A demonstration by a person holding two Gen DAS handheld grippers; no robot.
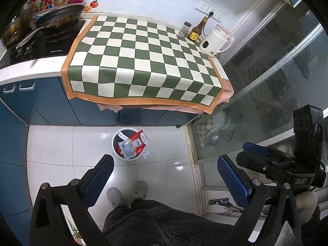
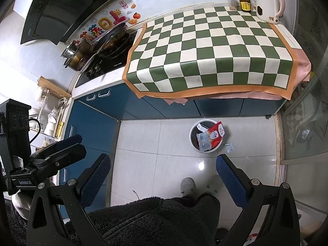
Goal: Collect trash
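A white round trash bin stands on the floor in front of the blue cabinets. A red wrapper and a clear printed wrapper stick out over its rim. One small clear packet lies on the tiles just right of the bin. My left gripper is open and empty, held high above the floor, nearer to me than the bin. My right gripper is likewise open and empty, beside the left one.
A green-and-white checkered mat covers the counter, with a white kettle, a brown bottle and a small jar at its back right. Pans sit on the stove. A glass door is at the right. A person's slippers are below.
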